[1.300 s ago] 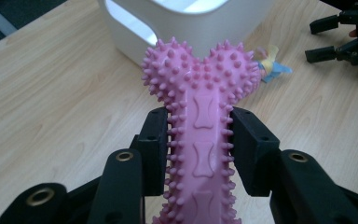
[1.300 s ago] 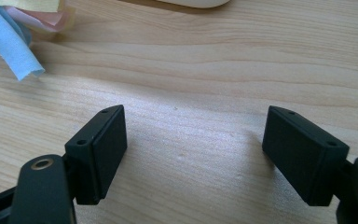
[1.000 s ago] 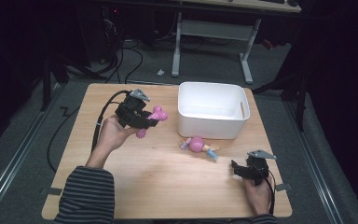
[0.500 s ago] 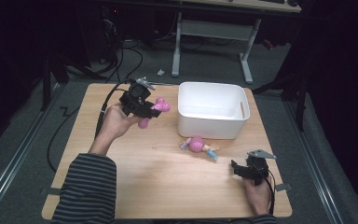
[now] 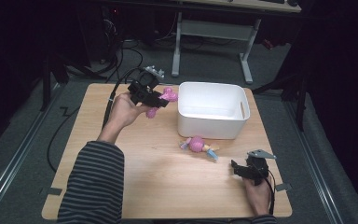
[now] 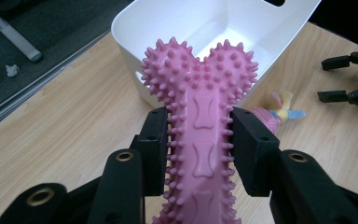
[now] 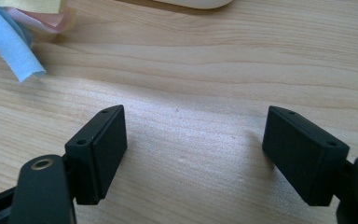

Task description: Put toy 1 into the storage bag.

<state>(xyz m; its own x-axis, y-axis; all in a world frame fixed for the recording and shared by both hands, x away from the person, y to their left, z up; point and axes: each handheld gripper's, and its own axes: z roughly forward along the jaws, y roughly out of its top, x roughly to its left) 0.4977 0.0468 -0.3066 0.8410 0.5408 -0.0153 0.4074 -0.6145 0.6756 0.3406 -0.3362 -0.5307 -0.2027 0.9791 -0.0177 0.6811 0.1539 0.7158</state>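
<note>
Left gripper (image 5: 161,100) sits upper left of center in the high view, jaws clamped across the shaft of the pink bone (image 6: 199,116), a spiky rubber chew toy. The knobbed end sticks out past the jaws, pointing at the bin (image 5: 213,110), just short of its left wall. In the left gripper view the bin (image 6: 177,28) fills the top, with the bone's end over the near rim.

Right gripper (image 5: 237,169) rests low on the table (image 5: 158,177) at lower right, jaws wide apart, nothing between them. In its own view there is bare wood ahead and a blue strip of the doll (image 7: 9,37) at upper left. The doll (image 5: 198,144) lies on the table just in front of the bin.

Likely step: drop the bone in the bin. To do it well:
- lift enough that the hanging tail clears the rim
- carry until the whole bone is over the cavity, not only the knob
- then open; the spikes may cling to the pads, so open wide

Right looks free to take the doll next.
</note>
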